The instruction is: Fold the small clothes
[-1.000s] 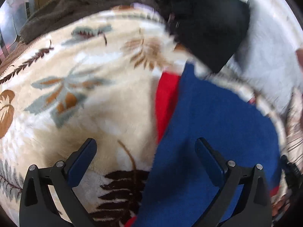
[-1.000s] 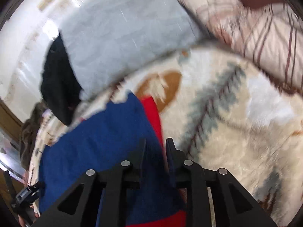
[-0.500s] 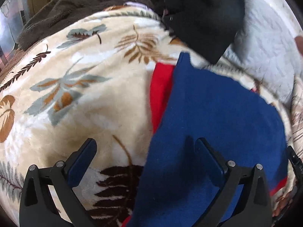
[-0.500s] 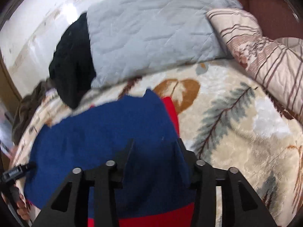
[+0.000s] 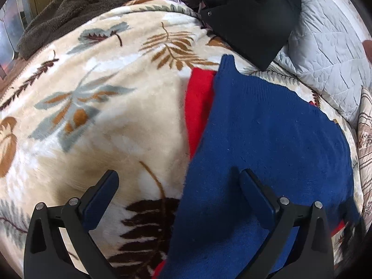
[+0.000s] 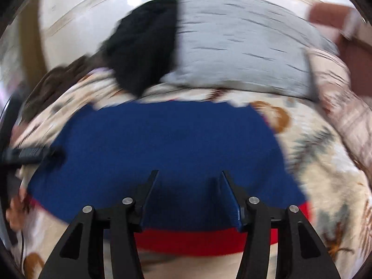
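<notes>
A blue knit garment [image 5: 267, 139] with a red band [image 5: 197, 107] lies flat on a cream leaf-print blanket [image 5: 104, 116]. My left gripper [image 5: 179, 181] is open and empty, its right finger over the garment's near left edge. In the blurred right wrist view the same garment [image 6: 162, 144] spreads across the middle, with its red band [image 6: 197, 241] nearest me. My right gripper [image 6: 189, 176] is open and empty above the garment's near edge. The left gripper [image 6: 28, 154] shows at the far left of that view.
A black garment [image 5: 251, 16] lies at the blanket's far side beside a grey quilted cover [image 5: 325, 46]. A brown fleece throw [image 5: 81, 7] is piled at the far left. A striped pillow [image 6: 337, 97] sits at the right.
My right gripper has opened, let go of the garment and drawn back. The blue garment now lies spread flat. My left gripper has stayed open and shifted only slightly.
</notes>
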Demonstrator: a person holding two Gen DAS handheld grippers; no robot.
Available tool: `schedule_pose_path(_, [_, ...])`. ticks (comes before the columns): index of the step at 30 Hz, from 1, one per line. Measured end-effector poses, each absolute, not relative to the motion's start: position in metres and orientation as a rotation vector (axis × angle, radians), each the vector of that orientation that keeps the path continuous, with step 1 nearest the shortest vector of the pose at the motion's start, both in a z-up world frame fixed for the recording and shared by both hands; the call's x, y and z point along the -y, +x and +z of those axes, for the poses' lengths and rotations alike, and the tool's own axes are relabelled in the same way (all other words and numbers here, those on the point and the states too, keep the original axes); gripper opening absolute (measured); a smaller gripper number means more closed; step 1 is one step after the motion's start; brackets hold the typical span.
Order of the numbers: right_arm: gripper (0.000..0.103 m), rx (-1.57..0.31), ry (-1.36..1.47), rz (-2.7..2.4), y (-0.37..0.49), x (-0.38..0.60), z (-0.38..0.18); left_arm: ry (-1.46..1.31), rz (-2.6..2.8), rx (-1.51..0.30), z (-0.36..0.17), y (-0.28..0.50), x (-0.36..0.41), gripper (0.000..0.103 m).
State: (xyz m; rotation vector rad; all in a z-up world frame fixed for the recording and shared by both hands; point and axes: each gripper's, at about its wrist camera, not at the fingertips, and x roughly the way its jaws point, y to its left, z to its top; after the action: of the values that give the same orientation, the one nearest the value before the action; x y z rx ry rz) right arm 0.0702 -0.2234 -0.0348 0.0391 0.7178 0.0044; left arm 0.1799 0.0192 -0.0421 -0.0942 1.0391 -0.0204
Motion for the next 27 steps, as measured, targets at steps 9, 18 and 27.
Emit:
schedule_pose_path(9, [0.064,-0.732,-0.159,0.222,0.056,0.105,-0.044,-0.037,0.101,-0.983,-0.017,0.188,-0.070,0.103])
schedule_pose_path(18, [0.075,-0.759,-0.473,0.296,0.062,0.027,-0.065,-0.190,0.133,-1.024,-0.022,0.198,-0.114,0.103])
schedule_pose_path(27, [0.026,-0.679,-0.579,0.208,0.083,0.018,-0.067,-0.303,0.042,-1.077,-0.027,0.202,-0.113,0.103])
